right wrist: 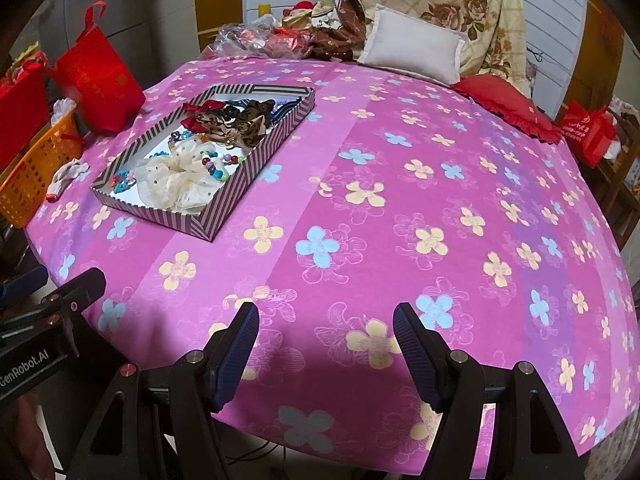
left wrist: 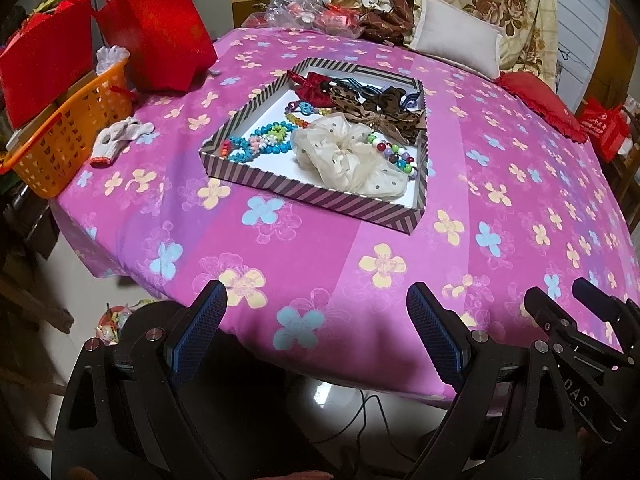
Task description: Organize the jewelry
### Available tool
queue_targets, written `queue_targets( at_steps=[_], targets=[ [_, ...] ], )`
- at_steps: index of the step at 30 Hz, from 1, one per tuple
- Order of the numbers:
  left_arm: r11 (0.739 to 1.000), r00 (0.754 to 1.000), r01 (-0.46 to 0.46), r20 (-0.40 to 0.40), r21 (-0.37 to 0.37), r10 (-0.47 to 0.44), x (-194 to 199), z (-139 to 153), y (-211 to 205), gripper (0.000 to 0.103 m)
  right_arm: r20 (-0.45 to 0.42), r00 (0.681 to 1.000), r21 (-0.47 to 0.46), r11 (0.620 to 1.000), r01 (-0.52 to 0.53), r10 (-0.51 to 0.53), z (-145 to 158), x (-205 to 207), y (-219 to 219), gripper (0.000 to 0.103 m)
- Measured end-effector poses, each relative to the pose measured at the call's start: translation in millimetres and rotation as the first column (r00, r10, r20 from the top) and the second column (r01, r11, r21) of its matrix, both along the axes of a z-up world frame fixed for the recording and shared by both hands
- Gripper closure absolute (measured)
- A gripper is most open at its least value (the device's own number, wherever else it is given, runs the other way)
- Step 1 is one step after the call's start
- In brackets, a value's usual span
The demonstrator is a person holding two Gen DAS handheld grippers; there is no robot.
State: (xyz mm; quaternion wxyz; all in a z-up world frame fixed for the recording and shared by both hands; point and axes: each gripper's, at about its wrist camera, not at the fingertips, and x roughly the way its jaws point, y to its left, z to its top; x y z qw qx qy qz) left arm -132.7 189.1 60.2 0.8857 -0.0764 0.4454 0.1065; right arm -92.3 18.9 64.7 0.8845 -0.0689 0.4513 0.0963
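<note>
Landmark: striped tray (left wrist: 256, 182) on pink flowered cloth (left wrist: 360, 240).

- Left of tray: orange basket (left wrist: 60, 148) at the cloth's edge, white glove (left wrist: 120, 138) between basket and tray, red bag (left wrist: 160, 36) behind them.
- Inside tray: blue bead bracelet (left wrist: 256, 144) at its left end, cream scrunchie (left wrist: 352, 160) in the middle, multicolor bead bracelet (left wrist: 390, 154) just right of the scrunchie, leopard bow (left wrist: 376, 110) and red bow (left wrist: 316, 88) toward the far side.
- Behind and right of tray: white pillow (left wrist: 456, 36), red cushion (left wrist: 540, 100).
- Left gripper (left wrist: 316, 324): near side of tray, over the cloth's edge, fingers spread, empty.
- Right gripper (right wrist: 326, 344): near and right of tray, fingers spread, empty.
</note>
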Motion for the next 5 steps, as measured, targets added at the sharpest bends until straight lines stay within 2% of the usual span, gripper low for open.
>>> queue_targets(
  at_steps=[5],
  targets=[
    [1.0,1.0,0.003,0.013,0.028,-0.003,1.2,9.0,-7.1,0.012,-0.009,1.0,0.027,1.0,0.01,-0.01,-1.3,2.7,-9.0,0.036]
  ],
)
